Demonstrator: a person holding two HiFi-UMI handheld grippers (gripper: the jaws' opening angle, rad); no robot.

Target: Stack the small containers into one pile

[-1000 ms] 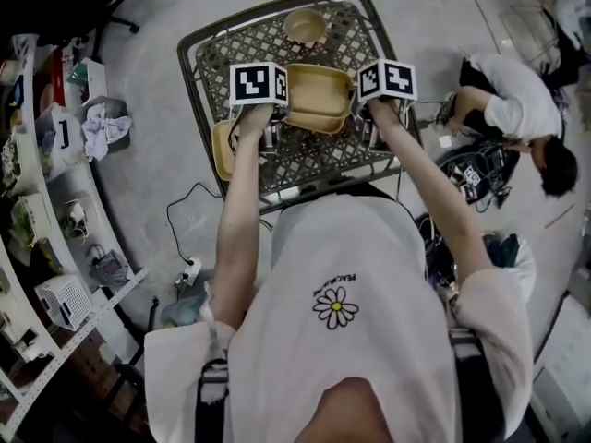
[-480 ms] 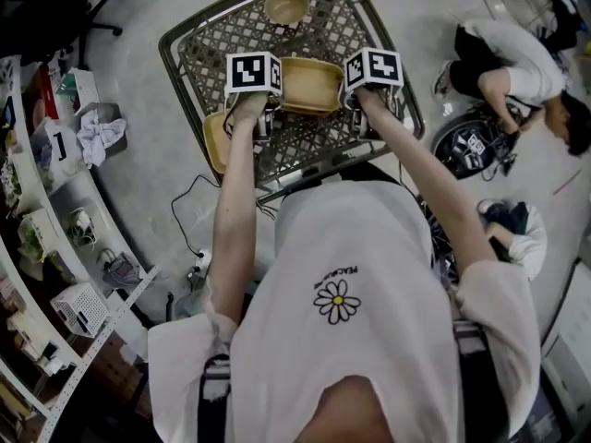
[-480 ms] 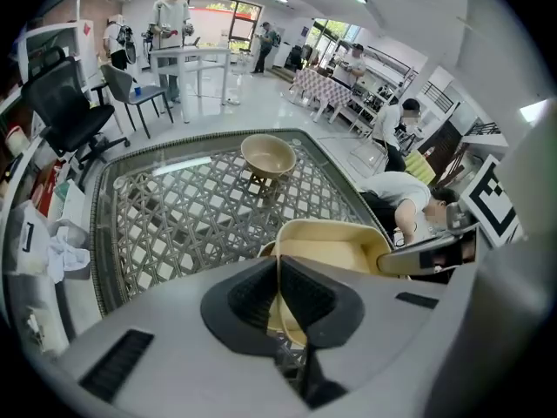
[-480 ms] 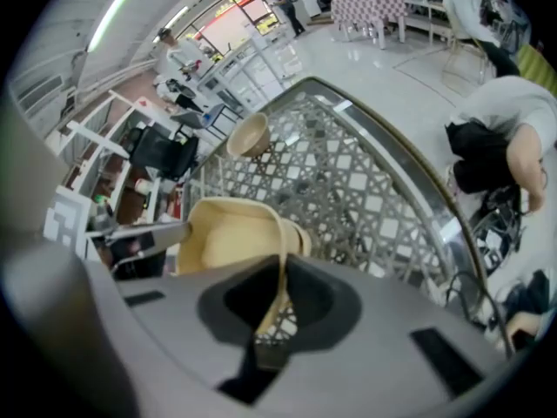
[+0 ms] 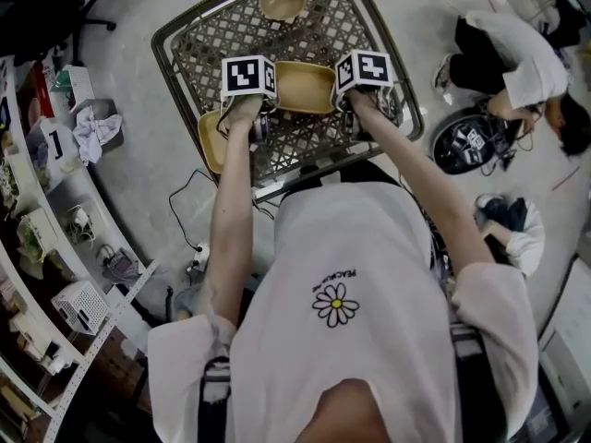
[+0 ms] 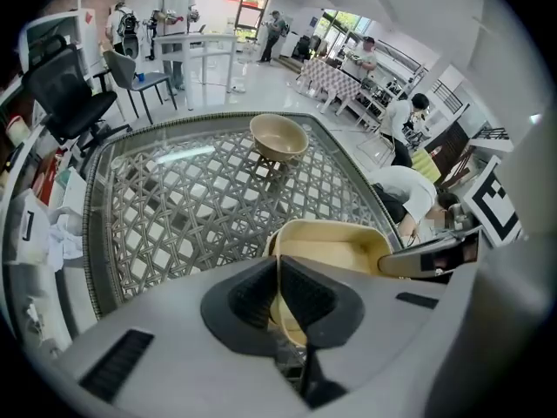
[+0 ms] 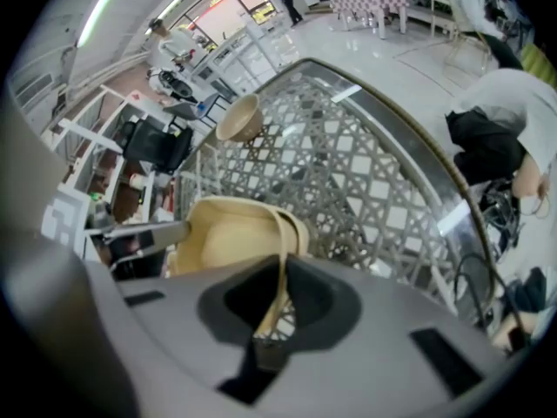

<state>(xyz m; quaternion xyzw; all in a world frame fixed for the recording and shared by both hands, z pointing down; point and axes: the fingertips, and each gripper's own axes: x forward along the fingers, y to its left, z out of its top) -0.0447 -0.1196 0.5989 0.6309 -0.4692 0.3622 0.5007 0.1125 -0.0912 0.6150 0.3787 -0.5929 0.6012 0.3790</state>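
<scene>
A tan rectangular container hangs between my two grippers, low over the lattice table. My left gripper is shut on its left rim; in the head view the left gripper sits under its marker cube. At the opposite side my right gripper is shut on the right rim of the container, and the right gripper shows there in the head view too. A second rim peeks out just under the held container. A round tan bowl stands at the far end. Another tan container lies at the table's left edge.
The table has a raised metal rim. A person crouches on the floor to the right beside cables and gear. Shelves with boxes line the left. An office chair stands beyond the table.
Both grippers have sunk toward the table with the tan container between them. The container that showed below it a second ago is now almost covered by it.
</scene>
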